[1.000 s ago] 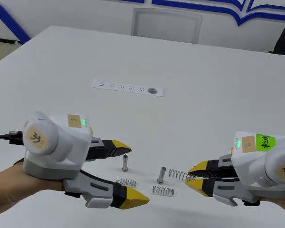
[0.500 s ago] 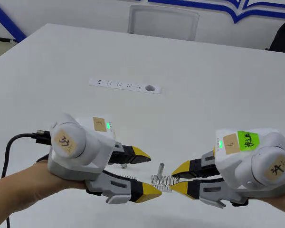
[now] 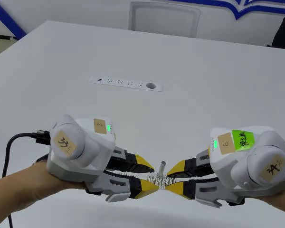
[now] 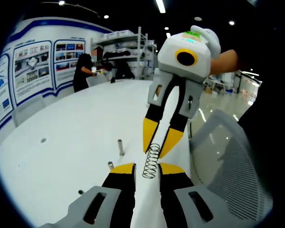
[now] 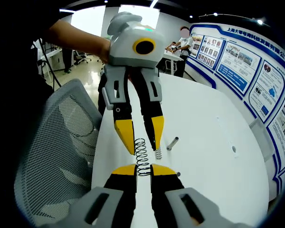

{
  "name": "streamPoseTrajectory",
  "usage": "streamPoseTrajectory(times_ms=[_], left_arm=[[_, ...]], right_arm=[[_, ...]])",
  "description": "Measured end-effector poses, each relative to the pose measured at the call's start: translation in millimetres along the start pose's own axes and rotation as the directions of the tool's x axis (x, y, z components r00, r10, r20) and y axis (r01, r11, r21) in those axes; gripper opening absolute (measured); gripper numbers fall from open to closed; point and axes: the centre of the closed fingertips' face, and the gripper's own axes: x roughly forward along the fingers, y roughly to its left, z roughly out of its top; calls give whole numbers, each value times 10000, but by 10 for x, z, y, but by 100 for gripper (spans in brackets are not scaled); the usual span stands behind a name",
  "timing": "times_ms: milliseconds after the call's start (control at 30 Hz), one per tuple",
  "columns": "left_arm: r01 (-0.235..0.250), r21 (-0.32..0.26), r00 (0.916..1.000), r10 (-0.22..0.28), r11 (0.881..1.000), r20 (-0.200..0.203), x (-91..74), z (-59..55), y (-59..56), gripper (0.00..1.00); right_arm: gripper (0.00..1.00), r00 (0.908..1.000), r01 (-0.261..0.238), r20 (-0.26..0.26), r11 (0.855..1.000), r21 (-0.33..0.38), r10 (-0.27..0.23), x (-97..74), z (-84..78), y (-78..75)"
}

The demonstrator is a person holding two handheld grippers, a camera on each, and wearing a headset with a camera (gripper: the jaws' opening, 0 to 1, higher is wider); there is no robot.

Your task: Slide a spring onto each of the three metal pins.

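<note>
Clamping 1 end of a spring (image 5: 141, 156) is the right tool (image 5: 142, 171): its jaws are pressing on the last coils, and the rest of the spring is sticking straight out ahead of them. The left tool (image 4: 147, 170) is facing it tip to tip. Its jaws are standing apart and straddling the spring's free end, with a gap showing on each side, so it isn't gripping anything.

Head view: both tools are sitting low over the white bench (image 3: 194, 109), and the spring is running level between them just in front of the upright pin (image 3: 162, 165). Can't tell whether the coil is touching the bench.

A 2nd pin (image 4: 110, 165) is standing near the first pin, on the left tool's side of it. A 2nd spring (image 5: 158, 152) is lying on the bench just beside the pin, partly hidden by a left tool jaw. No spring is sitting on either pin.

A power strip (image 3: 126, 84) is lying well behind the pin, toward the far edge of the bench.
</note>
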Motion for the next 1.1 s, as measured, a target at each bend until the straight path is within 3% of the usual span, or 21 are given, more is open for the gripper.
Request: streamPoseTrajectory(times_ms=[167,400,467,633,1100], left_arm=[[246,88,9996,-245,9997,-114,20,-23,-79,15],[346,295,9988,-335,9990,-367,1,-55,-100,12],[396,445,9983,-376,9982,-435,-10,-62,-106,11],[575,1531,9967,-479,9865,-657,-37,-68,-150,10],[704,1743,9955,-580,9822,-751,-64,-75,-145,10]], right_arm=[[11,9999,-32,154,10000,-91,34,-7,53,33],[11,9998,-47,169,9997,-242,51,-5,93,60],[11,9998,57,208,9983,-588,-44,6,108,65],[12,9993,-55,362,9969,-780,83,11,122,87],[15,9983,-241,518,9993,-301,256,38,49,68]])
